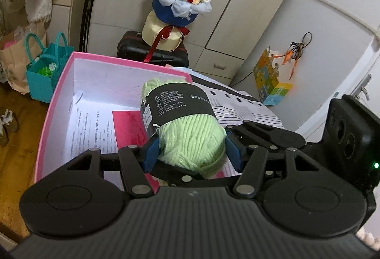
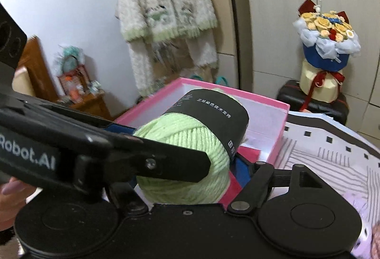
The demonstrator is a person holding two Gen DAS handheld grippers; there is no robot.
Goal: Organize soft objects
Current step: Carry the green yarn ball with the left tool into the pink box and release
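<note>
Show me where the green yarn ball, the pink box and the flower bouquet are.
green yarn ball [image 1: 192, 140], left wrist view, bare yarn below its black label.
pink box [image 1: 51, 104], left wrist view, its left wall.
flower bouquet [image 2: 325, 23], right wrist view, the yellow blooms.

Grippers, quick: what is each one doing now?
Left gripper: closed on the pale green yarn skein with black paper label.
Right gripper: cannot be told; one finger hidden.

Your left gripper [image 1: 190, 147] points downward, its blue pads [image 1: 150, 152] pressed on either side of something soft. Your right gripper [image 2: 187, 164] sits just beside it, jaws spread wider around the same load.
</note>
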